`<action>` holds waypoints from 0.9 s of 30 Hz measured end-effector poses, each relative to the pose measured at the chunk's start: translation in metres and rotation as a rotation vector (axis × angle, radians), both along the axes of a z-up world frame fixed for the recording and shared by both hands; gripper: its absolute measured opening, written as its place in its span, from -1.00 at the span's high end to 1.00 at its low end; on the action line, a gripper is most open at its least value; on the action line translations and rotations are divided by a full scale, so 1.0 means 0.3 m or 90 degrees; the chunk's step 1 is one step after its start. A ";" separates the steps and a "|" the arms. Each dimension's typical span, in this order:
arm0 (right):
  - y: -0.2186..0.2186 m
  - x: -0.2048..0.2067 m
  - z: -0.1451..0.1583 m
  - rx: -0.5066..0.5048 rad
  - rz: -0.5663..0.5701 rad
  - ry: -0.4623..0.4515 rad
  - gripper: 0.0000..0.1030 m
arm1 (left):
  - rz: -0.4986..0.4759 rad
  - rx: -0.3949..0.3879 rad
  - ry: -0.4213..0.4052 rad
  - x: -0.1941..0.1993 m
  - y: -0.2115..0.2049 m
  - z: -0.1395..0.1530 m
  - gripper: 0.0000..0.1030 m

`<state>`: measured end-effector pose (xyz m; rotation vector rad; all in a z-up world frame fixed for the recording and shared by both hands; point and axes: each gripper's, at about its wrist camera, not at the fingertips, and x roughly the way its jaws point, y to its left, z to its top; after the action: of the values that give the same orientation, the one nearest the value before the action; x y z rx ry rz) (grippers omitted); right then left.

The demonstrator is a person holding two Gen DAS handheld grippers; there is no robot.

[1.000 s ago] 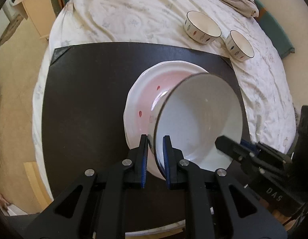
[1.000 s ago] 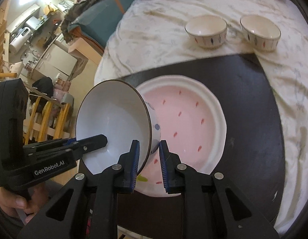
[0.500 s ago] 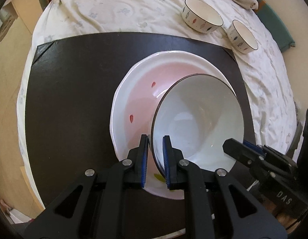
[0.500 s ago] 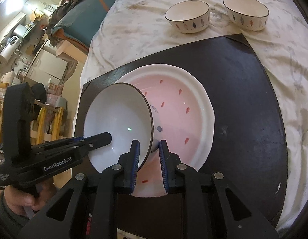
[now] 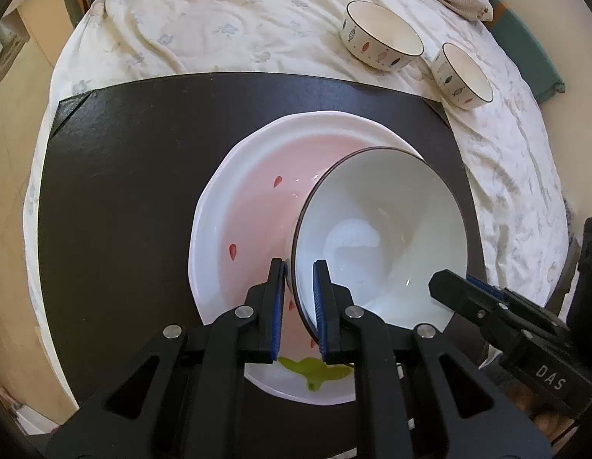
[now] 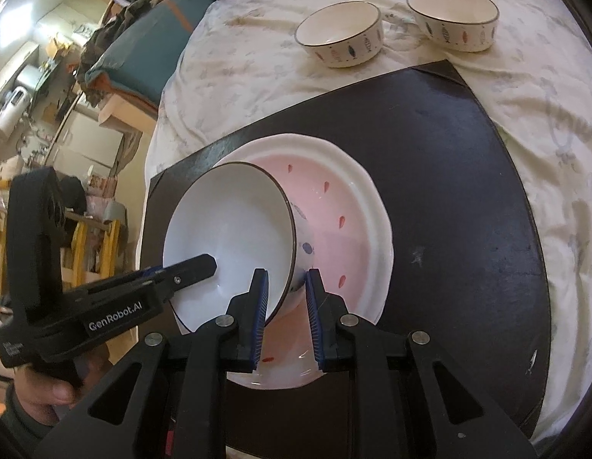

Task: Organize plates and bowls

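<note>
A white bowl [image 5: 380, 237] with a dark rim hangs tilted over a pink plate [image 5: 250, 206] with a white rim, which lies on a dark mat [image 5: 123, 191]. My left gripper [image 5: 300, 267] is shut on the bowl's near rim. My right gripper [image 6: 286, 275] is shut on the rim of the same bowl [image 6: 230, 237], whose spotted outer wall faces the plate [image 6: 345, 199]. Each gripper shows in the other's view, the right gripper [image 5: 449, 287] at the bowl's right edge and the left gripper [image 6: 209, 264] over its inside. Whether the bowl's foot touches the plate is hidden.
Two small fish-patterned bowls [image 5: 384, 36] [image 5: 466, 76] stand on the pale bedsheet [image 5: 238, 19] beyond the mat's far right corner. A hand [image 6: 47, 386] grips the left gripper's handle. Furniture and clutter fill the room [image 6: 47, 114] to the left of the bed.
Both grippers have come down with the bowl toward the pink plate. The bowl now sits lower over the plate's right half and tips less steeply.
</note>
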<state>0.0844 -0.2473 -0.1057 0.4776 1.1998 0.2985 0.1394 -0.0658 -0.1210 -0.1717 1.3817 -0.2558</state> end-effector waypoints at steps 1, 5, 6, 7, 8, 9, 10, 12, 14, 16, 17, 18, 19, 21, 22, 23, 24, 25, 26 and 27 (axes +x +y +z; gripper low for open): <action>-0.005 0.001 -0.003 0.005 -0.003 0.003 0.58 | 0.003 -0.001 0.003 0.002 0.003 0.000 0.77; -0.005 0.003 -0.007 0.012 -0.001 0.004 0.58 | 0.013 -0.002 0.007 0.005 0.019 0.002 0.77; -0.004 0.004 -0.005 0.013 0.001 0.004 0.58 | 0.016 -0.001 0.006 0.005 0.021 0.002 0.77; -0.001 0.005 -0.003 0.013 0.004 0.003 0.58 | 0.018 0.002 0.006 0.005 0.024 0.003 0.77; 0.004 0.006 -0.002 0.012 0.007 0.003 0.58 | 0.020 0.001 0.005 0.005 0.024 0.003 0.77; 0.006 0.007 -0.004 0.014 0.009 0.005 0.58 | 0.020 0.003 0.005 0.004 0.022 0.003 0.77; 0.008 0.008 -0.005 0.016 0.010 0.005 0.58 | 0.019 0.006 0.004 0.004 0.018 0.004 0.77; 0.010 0.010 -0.004 0.011 0.009 0.001 0.58 | 0.017 0.007 0.002 0.005 0.022 0.003 0.76; 0.007 0.015 -0.007 0.010 0.004 0.001 0.58 | 0.019 0.007 -0.002 0.005 0.021 0.004 0.76; 0.001 0.020 -0.013 0.014 -0.002 0.003 0.58 | 0.019 0.007 -0.010 0.002 0.020 0.005 0.76; -0.001 0.021 -0.016 0.017 -0.004 0.004 0.58 | 0.020 0.007 -0.014 -0.001 0.016 0.008 0.76; -0.003 0.023 -0.016 0.018 -0.004 0.004 0.58 | 0.019 0.010 -0.018 -0.003 0.015 0.010 0.76; -0.004 0.021 -0.014 0.016 -0.004 0.003 0.58 | 0.018 0.015 -0.025 -0.006 0.013 0.014 0.76; -0.002 0.016 -0.007 0.008 -0.005 -0.002 0.53 | 0.013 0.033 -0.038 -0.013 0.003 0.025 0.73; -0.003 0.012 -0.003 0.005 -0.006 -0.004 0.52 | 0.009 0.056 -0.056 -0.021 -0.003 0.036 0.70; -0.005 0.011 -0.001 0.004 -0.008 -0.006 0.51 | 0.010 0.075 -0.068 -0.025 -0.006 0.045 0.59; -0.008 0.010 0.004 0.002 -0.010 -0.011 0.51 | 0.011 0.094 -0.082 -0.030 -0.008 0.053 0.45; -0.011 0.010 0.007 -0.002 -0.012 -0.014 0.51 | 0.010 0.105 -0.093 -0.035 -0.009 0.061 0.36; -0.015 0.009 0.011 -0.004 -0.014 -0.017 0.50 | 0.008 0.108 -0.100 -0.037 -0.010 0.066 0.22; -0.019 0.010 0.012 -0.006 -0.017 -0.019 0.45 | 0.007 0.106 -0.106 -0.039 -0.008 0.071 0.17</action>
<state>0.0873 -0.2531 -0.1019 0.4799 1.1646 0.2757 0.1276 -0.0681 -0.0997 -0.0190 1.2296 -0.1409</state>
